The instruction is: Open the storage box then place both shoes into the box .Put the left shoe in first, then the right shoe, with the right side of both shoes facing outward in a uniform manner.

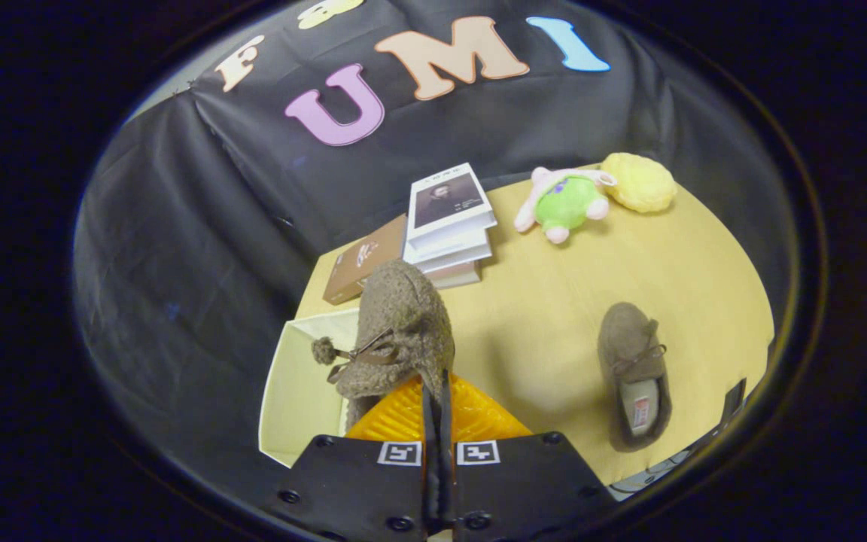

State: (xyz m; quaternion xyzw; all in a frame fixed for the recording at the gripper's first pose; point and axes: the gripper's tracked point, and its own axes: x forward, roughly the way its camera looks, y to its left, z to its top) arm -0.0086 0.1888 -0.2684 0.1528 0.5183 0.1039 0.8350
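Note:
A brown fuzzy shoe (400,331) with a pom-pom lace hangs toe up just ahead of my gripper (436,391), whose fingers are shut on its heel edge. The shoe hangs over the near right part of the open cream storage box (294,391), which stands at the table's left side. A second brown shoe (633,373) lies flat on the yellow table (554,301) to the right of the fingers, opening up.
A stack of books (448,222) and a brown book (362,260) lie beyond the box. A green plush toy (565,202) and a yellow fluffy ball (640,182) rest at the table's far right. A dark object (734,399) sits at the near right edge.

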